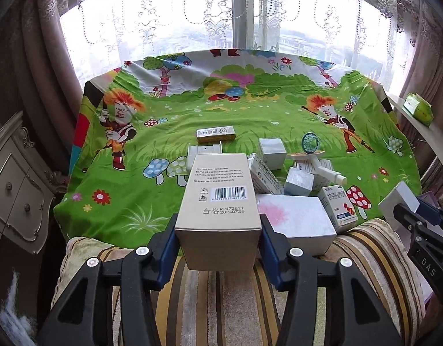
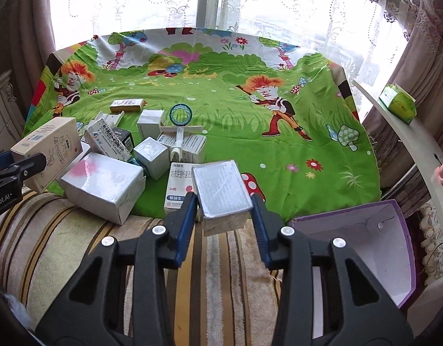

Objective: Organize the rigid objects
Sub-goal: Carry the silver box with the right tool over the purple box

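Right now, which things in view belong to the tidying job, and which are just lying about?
Job:
- beige box in the left gripper
- silver box in the right gripper
- pile of boxes
- purple bin

Lying about:
- green tissue pack on the ledge
- cartoon cloth
- striped cushion

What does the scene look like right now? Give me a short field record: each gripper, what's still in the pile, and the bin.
left gripper: shut on beige barcode box
right gripper: shut on silver box
pile: large silver box, white medicine box, small cartons, white plastic tool
surface: green cartoon cloth
container: purple-rimmed open box, near right
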A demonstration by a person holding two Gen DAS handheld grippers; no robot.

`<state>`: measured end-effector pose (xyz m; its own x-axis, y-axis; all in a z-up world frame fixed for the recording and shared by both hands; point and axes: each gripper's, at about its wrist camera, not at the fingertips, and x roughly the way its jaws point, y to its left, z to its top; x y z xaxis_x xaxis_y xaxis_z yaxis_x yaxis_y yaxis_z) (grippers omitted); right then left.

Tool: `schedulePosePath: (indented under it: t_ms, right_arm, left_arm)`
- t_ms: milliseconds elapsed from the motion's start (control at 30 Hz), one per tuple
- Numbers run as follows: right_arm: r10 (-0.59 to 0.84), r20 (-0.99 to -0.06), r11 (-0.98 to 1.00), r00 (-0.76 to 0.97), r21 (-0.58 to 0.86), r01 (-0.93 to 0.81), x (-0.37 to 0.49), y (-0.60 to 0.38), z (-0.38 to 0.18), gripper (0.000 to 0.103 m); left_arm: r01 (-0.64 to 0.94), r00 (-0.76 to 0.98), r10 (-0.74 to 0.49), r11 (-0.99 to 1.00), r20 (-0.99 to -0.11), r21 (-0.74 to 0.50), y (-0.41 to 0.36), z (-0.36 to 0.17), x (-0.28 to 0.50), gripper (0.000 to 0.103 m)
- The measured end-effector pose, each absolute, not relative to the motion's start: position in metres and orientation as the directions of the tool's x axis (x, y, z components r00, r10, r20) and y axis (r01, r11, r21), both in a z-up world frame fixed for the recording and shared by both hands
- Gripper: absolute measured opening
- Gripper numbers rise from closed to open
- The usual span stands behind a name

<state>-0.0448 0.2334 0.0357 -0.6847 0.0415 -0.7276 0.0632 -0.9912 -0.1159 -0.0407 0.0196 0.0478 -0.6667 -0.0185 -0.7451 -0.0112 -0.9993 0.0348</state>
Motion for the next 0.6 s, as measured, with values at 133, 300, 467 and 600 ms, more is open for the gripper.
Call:
schedulePosePath:
  t_ms: [133,300,467,600]
  right_arm:
    - [0.045,-0.735,-0.996,-0.677,-0.089,0.03,-0.036,0.252,0.038,0.043]
    - [0.088,-0.731,-0.995,-0.677,-0.089,-0.033,-0.023,0.28,0.042,0.043]
    - [0.153,-0.734,-0.988,-0.662,-0.093,-0.125,-0.011,0.318,0.042,0.043]
    - [0.201,-0.735,-0.977,-0.648,-0.103,-0.186,-0.001,0.344,0.041,0.043]
  left_arm:
    - [-0.037,-0.68,-0.004,-0.998,-0.733,0.041,0.034,0.055,-0.036,0.052]
    - [-0.103,-0.692,0.036,-0.993,-0.721,0.049,0.061,0.064,-0.031,0.052]
    - [-0.189,-0.686,0.091,-0.98,-0.722,0.056,0.097,0.066,-0.027,0.052]
    - [-0.261,-0.67,0.139,-0.964,-0.73,0.056,0.127,0.064,-0.024,0.052]
